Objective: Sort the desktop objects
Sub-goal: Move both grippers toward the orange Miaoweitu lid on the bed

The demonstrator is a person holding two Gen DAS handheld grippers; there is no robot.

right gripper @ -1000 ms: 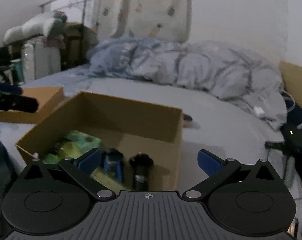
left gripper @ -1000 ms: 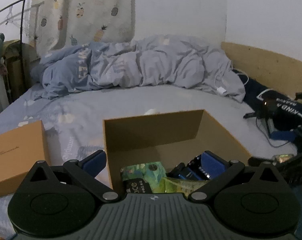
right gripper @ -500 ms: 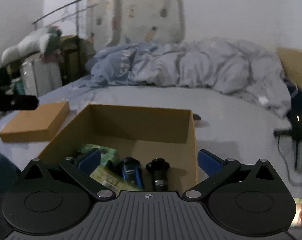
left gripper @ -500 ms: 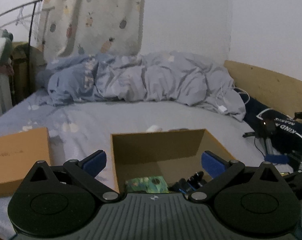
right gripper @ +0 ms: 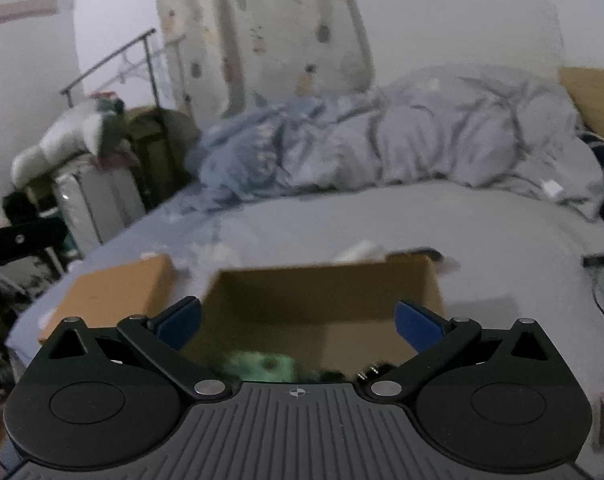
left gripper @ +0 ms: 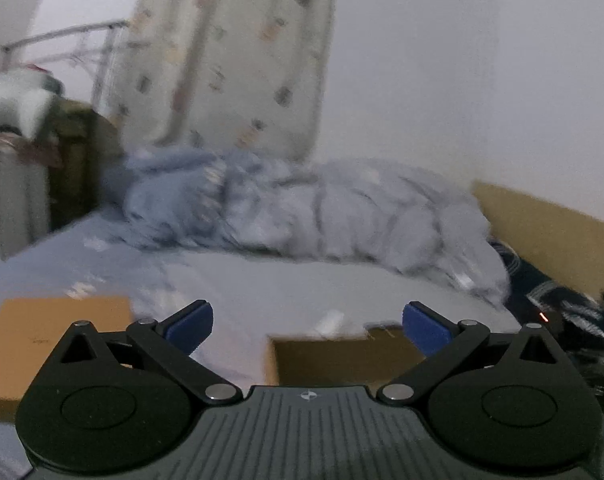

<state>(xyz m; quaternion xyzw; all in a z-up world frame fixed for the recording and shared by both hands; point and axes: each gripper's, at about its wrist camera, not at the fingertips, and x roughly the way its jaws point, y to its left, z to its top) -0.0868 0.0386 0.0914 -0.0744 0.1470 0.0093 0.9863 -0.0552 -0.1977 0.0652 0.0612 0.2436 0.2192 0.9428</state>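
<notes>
Now, from the left wrist, the left gripper (left gripper: pixel 306 322) hangs above the bed with its blue-padded jaws spread wide and nothing between them. Below and ahead of it sits the open brown cardboard box (left gripper: pixel 342 356) on the pale grey-blue bedsheet (left gripper: pixel 285 280); only its far wall and rim show, and its contents are hidden behind the gripper body. To the left lies the flat tan cardboard lid (left gripper: pixel 41 344), apart from the box. A small white object (left gripper: pixel 330 320) rests on the sheet just beyond the box rim — too blurred to tell what it is. Farther back are the crumpled grey-blue duvet (left gripper: pixel 322 216), the pale curtain printed with fruit (left gripper: pixel 237 56), and the wooden headboard (left gripper: pixel 550 232) at the right.

From the right wrist, the right gripper (right gripper: pixel 297 318) is likewise released, its blue pads wide apart and empty, poised over the same open brown cardboard box (right gripper: pixel 322 292). Inside the box, near its close edge, a green patterned packet (right gripper: pixel 261 366) shows — and beside it to the right a dark object (right gripper: pixel 376 370), mostly hidden. The flat tan lid (right gripper: pixel 113 292) lies left of the box, near but not touching it. Behind are the duvet (right gripper: pixel 422 136), a metal clothes rail (right gripper: pixel 141 56) and a white plush toy (right gripper: pixel 61 140) on piled luggage.
</notes>
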